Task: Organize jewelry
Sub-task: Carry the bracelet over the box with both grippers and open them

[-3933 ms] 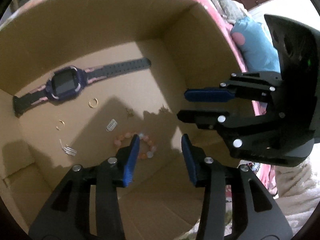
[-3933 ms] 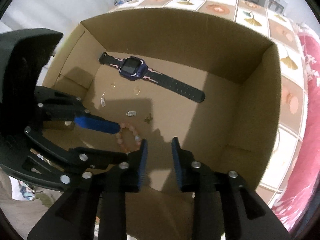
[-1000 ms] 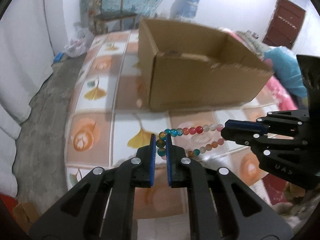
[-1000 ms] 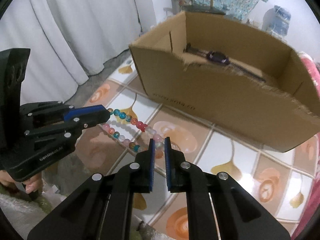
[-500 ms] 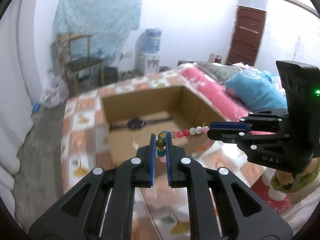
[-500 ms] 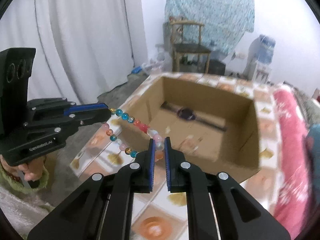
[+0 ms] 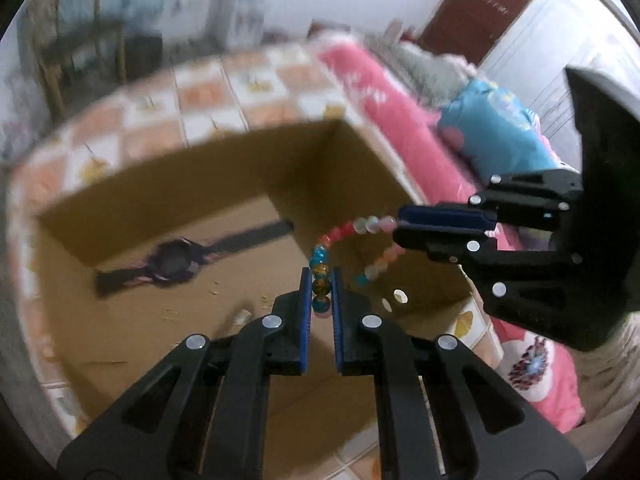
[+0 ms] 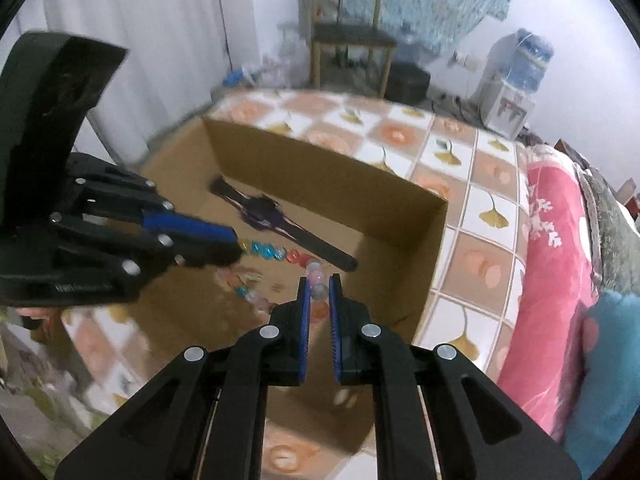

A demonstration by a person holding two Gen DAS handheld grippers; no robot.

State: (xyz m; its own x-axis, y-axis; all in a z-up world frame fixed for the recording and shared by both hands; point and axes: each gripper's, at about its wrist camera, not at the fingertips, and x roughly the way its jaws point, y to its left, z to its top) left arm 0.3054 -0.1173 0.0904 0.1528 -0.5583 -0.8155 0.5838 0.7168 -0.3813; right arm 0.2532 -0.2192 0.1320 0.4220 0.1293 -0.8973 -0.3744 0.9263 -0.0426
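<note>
Left wrist view: left gripper [image 7: 320, 280] pinching one end of bracelet [image 7: 352, 232], strand stretching rightward to right gripper [image 7: 400, 228], hanging above box [image 7: 360, 152].

Right wrist view: right gripper [image 8: 319, 280] clamping bracelet [image 8: 272, 251], box [image 8: 436, 216] and watch [image 8: 264, 210] lying directly below.

Cardboard box [image 8: 400, 216]: stands open-topped on the tiled surface [image 8: 472, 184]. Watch [image 8: 264, 212]: lies flat on the box floor near the back wall. Bead bracelet [image 7: 344, 232]: hangs above the box interior, strung between left gripper [image 7: 321, 280] and right gripper [image 8: 319, 284]. Bedding [image 8: 556, 248]: along the surface's right edge. Chair [image 8: 348, 40]: beyond its far edge.
</note>
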